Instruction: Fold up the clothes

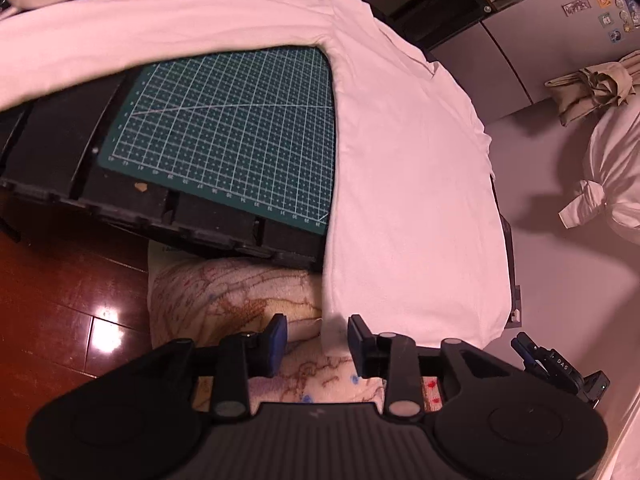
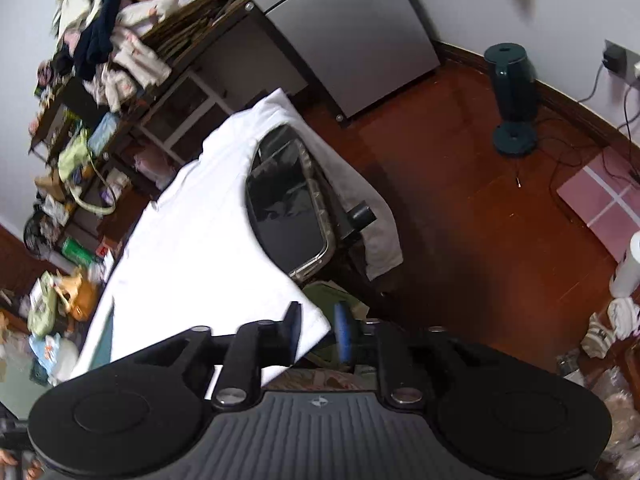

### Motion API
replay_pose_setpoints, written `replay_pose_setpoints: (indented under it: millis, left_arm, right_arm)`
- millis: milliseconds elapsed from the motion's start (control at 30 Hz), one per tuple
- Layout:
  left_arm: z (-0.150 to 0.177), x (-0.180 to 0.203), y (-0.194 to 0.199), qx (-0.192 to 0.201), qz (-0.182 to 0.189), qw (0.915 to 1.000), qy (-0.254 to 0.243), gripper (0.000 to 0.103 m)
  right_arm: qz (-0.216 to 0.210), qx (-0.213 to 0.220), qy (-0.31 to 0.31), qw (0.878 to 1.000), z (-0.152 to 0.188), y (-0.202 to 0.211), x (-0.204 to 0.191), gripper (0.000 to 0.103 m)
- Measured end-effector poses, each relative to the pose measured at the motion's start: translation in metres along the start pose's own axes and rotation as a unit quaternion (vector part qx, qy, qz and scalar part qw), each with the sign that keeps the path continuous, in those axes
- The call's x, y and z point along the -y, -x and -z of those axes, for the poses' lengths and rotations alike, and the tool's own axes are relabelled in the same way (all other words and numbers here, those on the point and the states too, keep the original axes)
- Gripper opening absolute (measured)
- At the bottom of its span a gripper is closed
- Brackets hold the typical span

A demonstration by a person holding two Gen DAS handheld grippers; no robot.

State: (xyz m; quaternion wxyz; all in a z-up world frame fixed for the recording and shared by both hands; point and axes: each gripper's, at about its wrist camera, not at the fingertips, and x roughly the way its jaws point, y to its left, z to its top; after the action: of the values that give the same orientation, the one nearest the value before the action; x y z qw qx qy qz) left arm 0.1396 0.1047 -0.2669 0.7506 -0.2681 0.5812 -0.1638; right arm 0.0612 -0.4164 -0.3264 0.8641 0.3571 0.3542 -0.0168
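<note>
Between the half-open fingers of the left gripper [image 1: 316,336] hangs a hem corner of the white shirt [image 1: 400,184], apparently unpinched; the right gripper [image 2: 318,332] likewise stands part-open around the other corner. Close both squarely on the cloth first. Beyond the fingertips the shirt drapes over the green cutting mat [image 1: 232,136], so lift both corners evenly.

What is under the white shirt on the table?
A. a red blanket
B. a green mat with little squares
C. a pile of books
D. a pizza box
B: in the left wrist view the white shirt lies partly over a green mat printed with a grid of small squares, which shows where the shirt leaves it bare.
</note>
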Motion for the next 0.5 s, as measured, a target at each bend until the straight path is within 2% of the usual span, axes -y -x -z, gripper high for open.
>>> replay_pose_setpoints:
  millis: [100, 200, 233, 300, 400, 467, 500]
  left_arm:
    - [-0.001, 0.002, -0.006, 0.001, 0.015, 0.9999, 0.0, 0.03]
    - [-0.001, 0.009, -0.014, -0.01, 0.024, 0.9996, -0.011, 0.006]
    - [0.001, 0.014, -0.015, -0.013, 0.009, 0.9995, -0.026, 0.006]
    - [0.003, 0.017, -0.015, -0.012, 0.002, 0.9992, -0.037, 0.006]
    - [0.007, 0.016, -0.005, -0.013, -0.001, 0.9991, -0.041, 0.011]
    - [0.016, 0.006, 0.016, 0.005, 0.024, 0.9994, -0.026, 0.017]
    - [0.02, 0.001, 0.026, 0.014, 0.036, 0.9991, -0.018, 0.025]
  right_arm:
    - [-0.009, -0.002, 0.012, 1.0, 0.001, -0.001, -0.009, 0.027]
    - [-0.016, -0.002, 0.034, 0.999, 0.003, 0.0, -0.024, 0.027]
    - [-0.018, -0.001, 0.04, 0.999, 0.002, 0.001, -0.029, 0.027]
    - [-0.019, 0.002, 0.057, 0.998, 0.0, 0.005, -0.038, 0.027]
    - [-0.017, 0.007, 0.098, 0.995, -0.002, 0.011, -0.061, 0.027]
    - [-0.021, 0.011, 0.132, 0.991, -0.001, 0.015, -0.083, 0.027]
    - [-0.024, 0.012, 0.144, 0.989, 0.0, 0.016, -0.09, 0.027]
